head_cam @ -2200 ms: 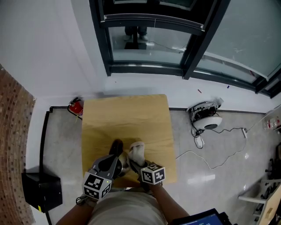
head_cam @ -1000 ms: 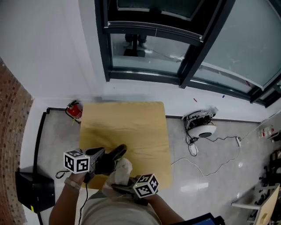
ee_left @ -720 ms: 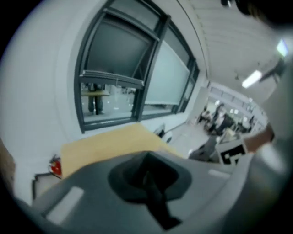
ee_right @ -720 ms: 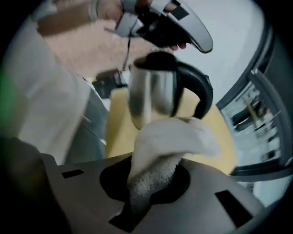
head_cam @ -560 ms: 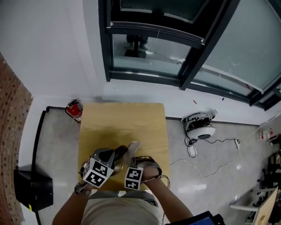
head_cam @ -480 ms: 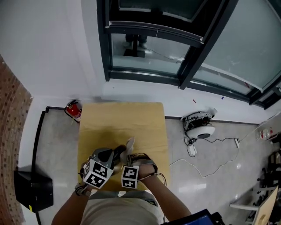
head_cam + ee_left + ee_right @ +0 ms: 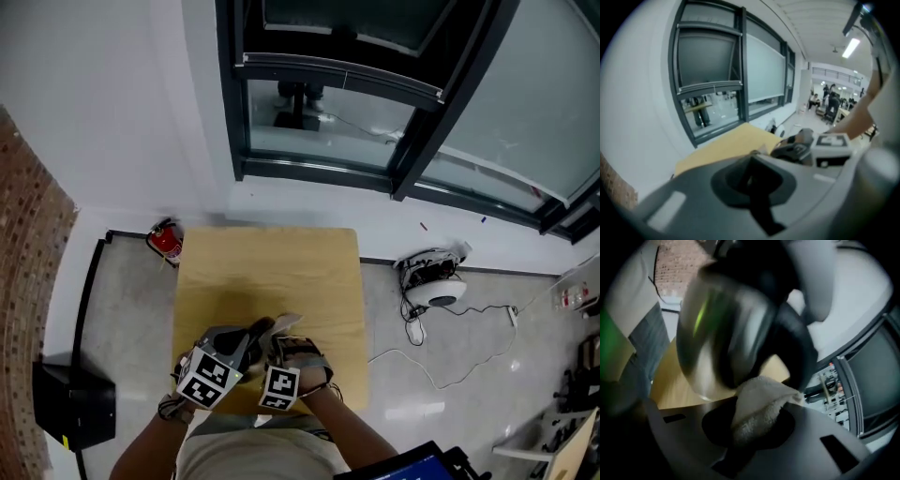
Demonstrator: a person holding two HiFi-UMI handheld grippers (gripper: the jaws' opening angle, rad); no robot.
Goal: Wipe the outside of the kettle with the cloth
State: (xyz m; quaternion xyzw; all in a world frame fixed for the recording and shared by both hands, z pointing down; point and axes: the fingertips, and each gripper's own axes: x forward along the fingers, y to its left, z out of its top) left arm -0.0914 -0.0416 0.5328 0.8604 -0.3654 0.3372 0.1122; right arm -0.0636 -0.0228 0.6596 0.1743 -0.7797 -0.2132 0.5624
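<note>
Right gripper view: kettle (image 7: 717, 333), shiny steel, likely rigid and slippery, best held by its black handle (image 7: 797, 348), sits tilted over the desk (image 7: 272, 272). Soft cloth (image 7: 759, 408) is pinched in the closed right tongs (image 7: 752, 432), against it. Left tongs (image 7: 754, 185) look clamped on something dark, probably that handle. Only head view shows the 2 tongs together.

We are in an office-like lab hall: tall dark-framed windows (image 7: 419, 108), a ceiling strip light (image 7: 851, 47), people at distant desks (image 7: 831, 101), and a fire extinguisher (image 7: 167, 242) on the polished floor (image 7: 487, 375).
</note>
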